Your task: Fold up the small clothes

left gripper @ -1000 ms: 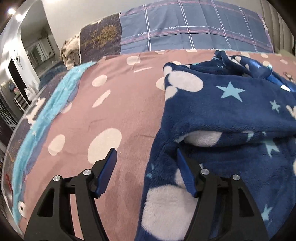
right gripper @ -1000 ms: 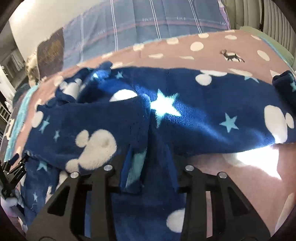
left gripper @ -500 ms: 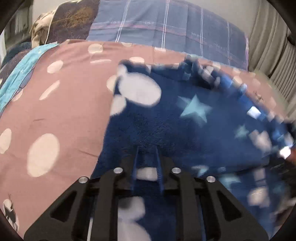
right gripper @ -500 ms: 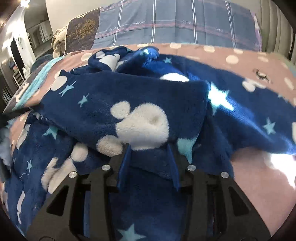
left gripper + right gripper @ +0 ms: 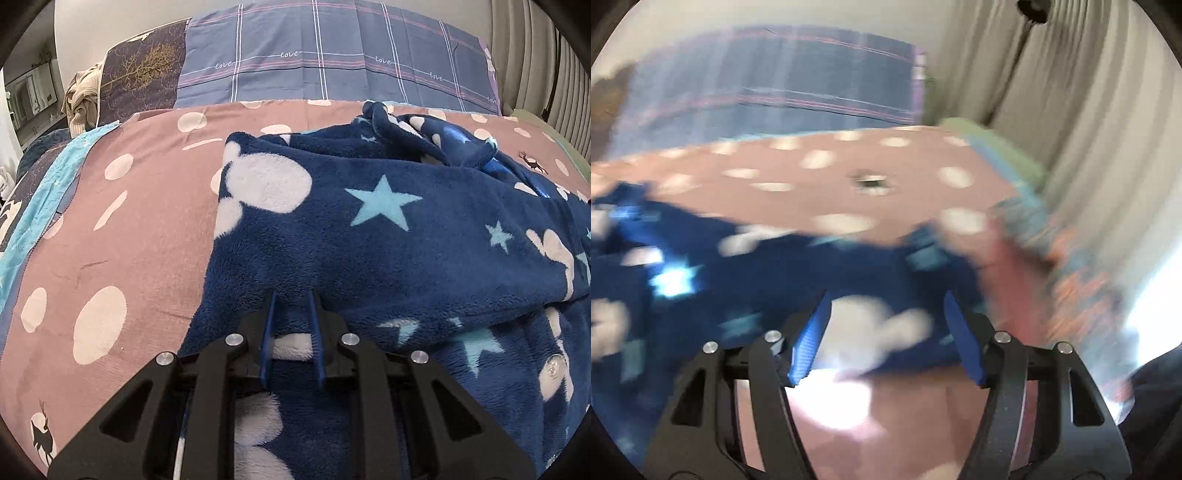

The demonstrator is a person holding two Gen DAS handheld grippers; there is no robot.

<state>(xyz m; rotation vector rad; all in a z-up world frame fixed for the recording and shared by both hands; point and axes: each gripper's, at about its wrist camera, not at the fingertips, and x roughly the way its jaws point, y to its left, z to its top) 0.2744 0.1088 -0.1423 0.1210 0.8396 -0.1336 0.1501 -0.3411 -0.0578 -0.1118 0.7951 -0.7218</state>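
I see lots of bare pink spotted bedspread (image 5: 122,236) left of the blue fleece garment (image 5: 388,236), so I can pass there. Behind the garment the checked pillow (image 5: 325,62) blocks me; right of it hangs the curtain (image 5: 1071,110).

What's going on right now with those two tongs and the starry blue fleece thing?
Left tongs clamped on the blue fleece garment. Right tongs opening, pads off the fabric; view blurred. Garment crumpled on the pink dotted bedspread. Nothing in the way.
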